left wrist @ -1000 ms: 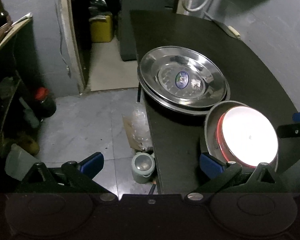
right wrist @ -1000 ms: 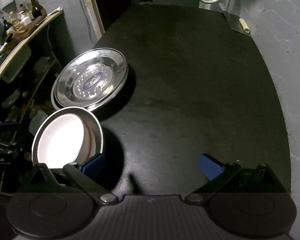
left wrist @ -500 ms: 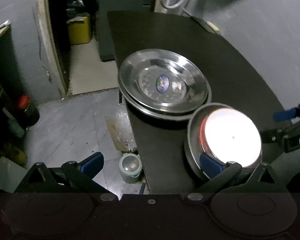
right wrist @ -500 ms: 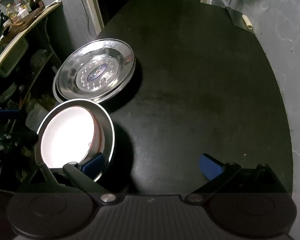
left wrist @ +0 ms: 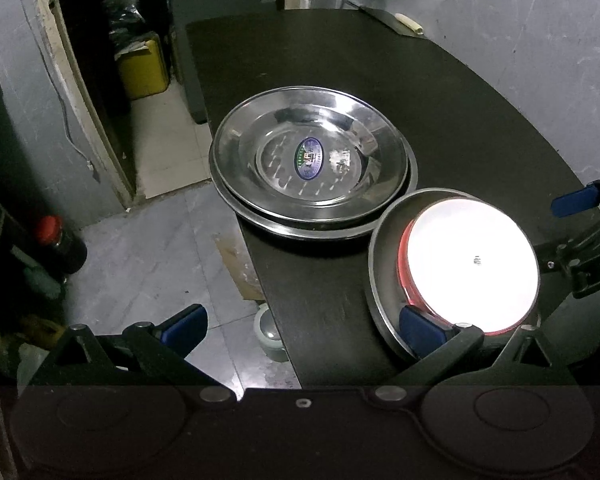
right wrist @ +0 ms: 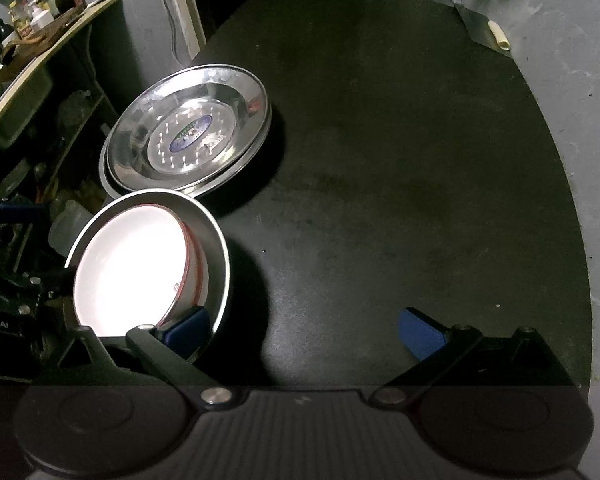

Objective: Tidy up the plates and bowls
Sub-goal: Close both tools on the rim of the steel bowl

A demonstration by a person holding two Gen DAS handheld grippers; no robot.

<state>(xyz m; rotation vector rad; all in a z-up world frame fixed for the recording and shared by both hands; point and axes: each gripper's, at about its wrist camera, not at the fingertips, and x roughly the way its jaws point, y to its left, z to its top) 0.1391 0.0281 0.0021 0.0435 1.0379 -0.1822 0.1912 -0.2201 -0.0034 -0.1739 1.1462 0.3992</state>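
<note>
While both tools hang over the near corner of the black table [right wrist: 380, 160], the nested bowls sit between them.

- Steel bowl [left wrist: 384, 292] with white bowl [left wrist: 470, 264] inside: near left table edge, touching the plate stack.
- Steel plates [left wrist: 312, 160], two stacked: just beyond the bowls; oval blue-green sticker, text unreadable.
- Left gripper [left wrist: 304, 326]: wide apart, empty; bowls under its right finger.
- Right gripper [right wrist: 304, 326]: wide apart, empty; bowls by its left finger. Neither is plainly nearer.
- Writing: "obot.AI" on the left gripper's body, seen from the right wrist camera.
</note>
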